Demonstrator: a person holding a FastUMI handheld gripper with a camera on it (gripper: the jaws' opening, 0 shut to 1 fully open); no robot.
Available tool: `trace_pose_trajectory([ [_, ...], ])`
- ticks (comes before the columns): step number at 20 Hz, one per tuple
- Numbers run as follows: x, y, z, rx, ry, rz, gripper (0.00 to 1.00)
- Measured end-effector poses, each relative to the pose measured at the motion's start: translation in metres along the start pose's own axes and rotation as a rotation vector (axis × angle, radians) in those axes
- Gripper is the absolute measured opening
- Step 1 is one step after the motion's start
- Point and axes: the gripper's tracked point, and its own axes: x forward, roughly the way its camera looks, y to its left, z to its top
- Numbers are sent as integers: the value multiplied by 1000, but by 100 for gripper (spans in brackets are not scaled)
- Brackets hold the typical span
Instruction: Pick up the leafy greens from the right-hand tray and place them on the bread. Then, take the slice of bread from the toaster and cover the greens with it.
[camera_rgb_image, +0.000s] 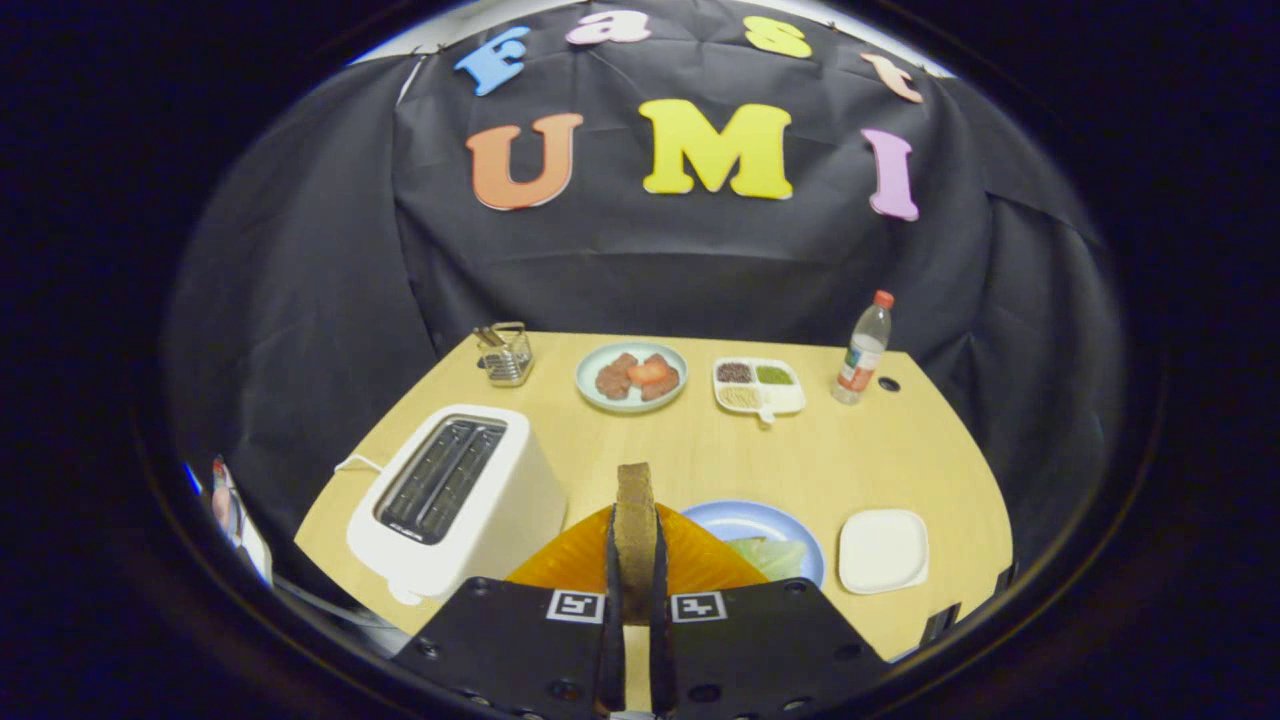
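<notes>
Fingers (634, 610) clamping upright bread slice (635, 520), seemingly above blue plate (745, 522)

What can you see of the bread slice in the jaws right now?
The bread slice stands upright and edge-on, clamped between the two fingers of the gripper, whose jaws press on both flat faces. It looks brown and coarse-grained, with a rounded top edge that rises above the fingers. It is held off the table, ahead of the toaster's near corner. Beyond it lies the blue plate with the leafy greens. Its lower end is hidden.
</notes>
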Motion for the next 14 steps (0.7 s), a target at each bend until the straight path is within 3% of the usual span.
trace_pose_trajectory([
  [4,21,-34,-22,77,21,29,9],
  [9,43,-54,-50,255,95,186,10],
  [14,72,-101,-73,276,113,156,10],
])
